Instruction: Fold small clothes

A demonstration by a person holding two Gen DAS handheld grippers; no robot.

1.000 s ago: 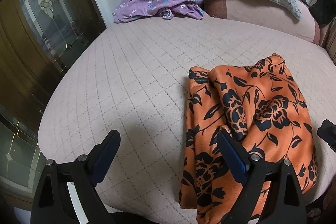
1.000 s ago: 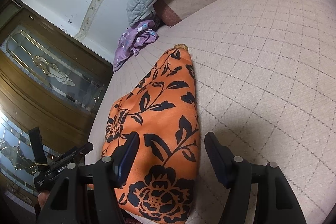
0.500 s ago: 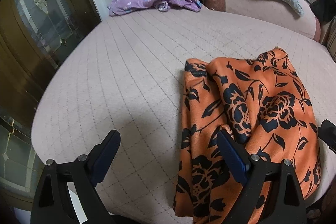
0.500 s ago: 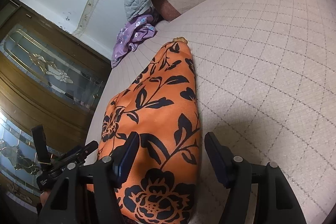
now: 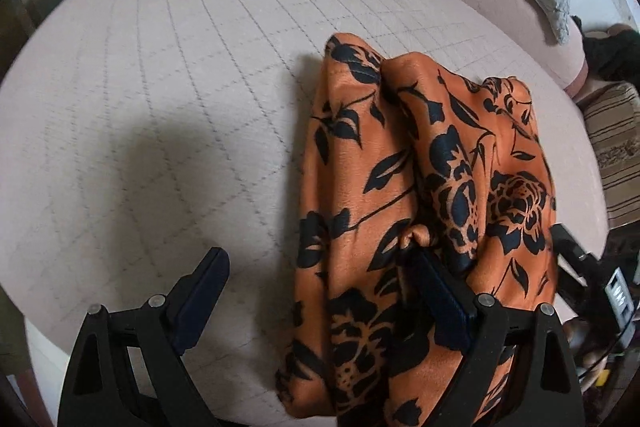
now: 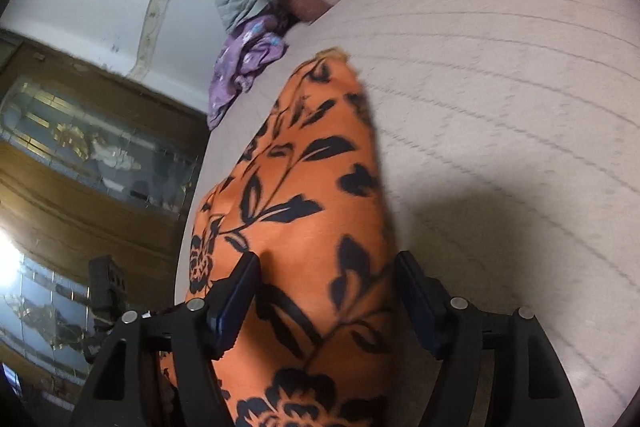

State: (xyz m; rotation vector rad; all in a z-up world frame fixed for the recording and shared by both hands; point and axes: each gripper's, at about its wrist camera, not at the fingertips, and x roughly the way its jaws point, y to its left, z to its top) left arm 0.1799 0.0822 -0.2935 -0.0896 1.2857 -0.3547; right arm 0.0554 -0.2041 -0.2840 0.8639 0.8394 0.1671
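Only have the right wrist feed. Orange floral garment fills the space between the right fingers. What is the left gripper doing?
Observer: The left gripper is open. Its right finger presses into a fold of the orange floral garment; its left finger is over bare bedspread.
Operator: Is the garment flat?
Observer: No. From the left wrist it is bunched in lengthwise folds, with its near end draped over the bed's edge.
Operator: Right gripper gripping yet?
Observer: The right gripper is open, fingers straddling the cloth.
Operator: Anything to its right?
Observer: A striped cushion lies beyond the bed's edge.
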